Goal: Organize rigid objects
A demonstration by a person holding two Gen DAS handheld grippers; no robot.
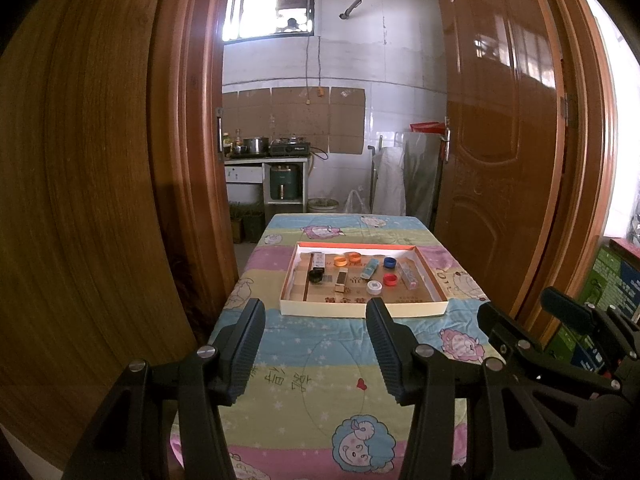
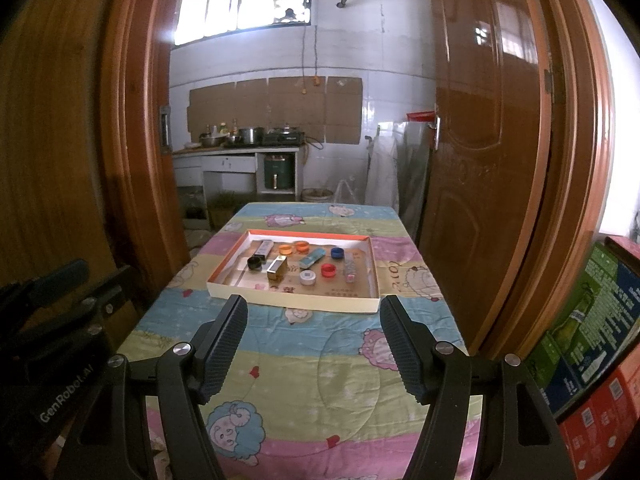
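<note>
A shallow cardboard box lid (image 1: 362, 308) (image 2: 292, 300) lies on a table under a cartoon-print quilt. Inside it are several small items: two orange caps (image 2: 294, 246), a blue cap (image 2: 337, 253), a red cap (image 2: 329, 270), a white cap (image 2: 308, 277), a black cap (image 2: 254, 263), a gold box (image 2: 277, 270), a teal tube (image 2: 313, 258) and a clear block (image 2: 350, 271). My left gripper (image 1: 316, 312) hovers open over the near quilt, short of the lid, holding nothing. My right gripper (image 2: 313, 310) is open too, empty, also short of the lid.
An open brown door (image 2: 488, 152) stands right of the table and a door frame (image 1: 188, 160) left. Printed cartons (image 2: 592, 340) are stacked at the right. A kitchen counter with pots (image 2: 248, 138) lies beyond. Each gripper shows at the other view's edge.
</note>
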